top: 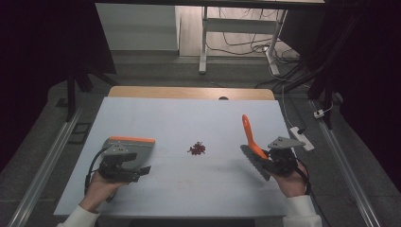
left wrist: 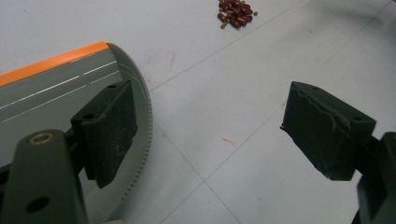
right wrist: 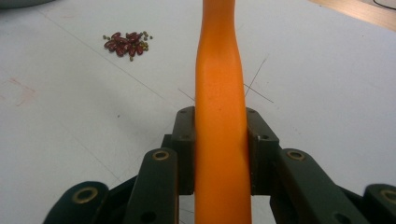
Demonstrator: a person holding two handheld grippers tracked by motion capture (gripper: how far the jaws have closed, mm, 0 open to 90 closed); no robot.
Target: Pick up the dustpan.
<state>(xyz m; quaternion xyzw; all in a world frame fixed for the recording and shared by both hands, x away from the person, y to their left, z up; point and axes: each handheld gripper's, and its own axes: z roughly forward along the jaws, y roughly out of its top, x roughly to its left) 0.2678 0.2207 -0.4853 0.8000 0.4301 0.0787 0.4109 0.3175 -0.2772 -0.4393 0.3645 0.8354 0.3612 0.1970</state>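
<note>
Brush [top: 253, 144] was clamped by orange handle in right gripper [right wrist: 220, 149], bristle head low over desk [top: 189, 118]. Left gripper [left wrist: 205, 140] was spread wide, nothing held, one jaw over grey dustpan [left wrist: 56, 88]. Bean pile [top: 196, 148] lay farther off, mid-desk, between both.

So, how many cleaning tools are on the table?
2: a grey dustpan with an orange edge by the left gripper, and an orange-handled brush in the right gripper.

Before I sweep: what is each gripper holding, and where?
Right gripper clamps the brush by its orange handle. Left gripper is open, holding nothing, one jaw over the dustpan.
</note>
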